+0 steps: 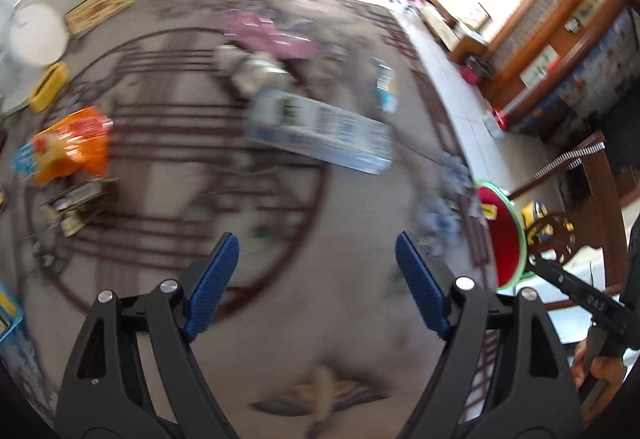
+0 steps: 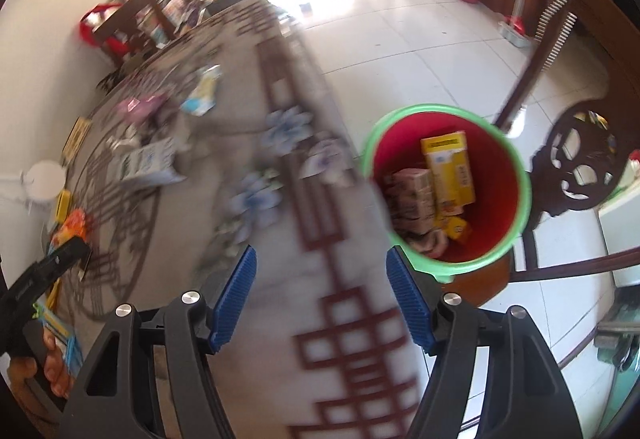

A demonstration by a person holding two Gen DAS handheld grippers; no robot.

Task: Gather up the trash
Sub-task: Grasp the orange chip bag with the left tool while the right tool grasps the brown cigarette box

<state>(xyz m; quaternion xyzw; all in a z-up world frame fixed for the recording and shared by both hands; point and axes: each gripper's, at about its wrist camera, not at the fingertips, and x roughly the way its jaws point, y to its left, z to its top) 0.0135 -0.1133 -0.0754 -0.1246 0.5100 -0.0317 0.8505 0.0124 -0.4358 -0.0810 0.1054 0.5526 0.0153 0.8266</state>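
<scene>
Through the left wrist camera we saw our left gripper (image 1: 316, 279) poised above the patterned table (image 1: 168, 143), jaws spread wide and empty; blurred litter lay ahead: a white-and-blue box (image 1: 320, 131), a pink wrapper (image 1: 272, 35) and an orange bag (image 1: 72, 143), well apart. The red bin (image 1: 506, 239) showed beyond the table's right edge. Through the right wrist camera our right gripper (image 2: 320, 295) hovered over the table edge, likewise spread and empty, the bin (image 2: 496, 239) just beside its right finger, with a yellow carton (image 2: 448, 171) and other boxes inside.
</scene>
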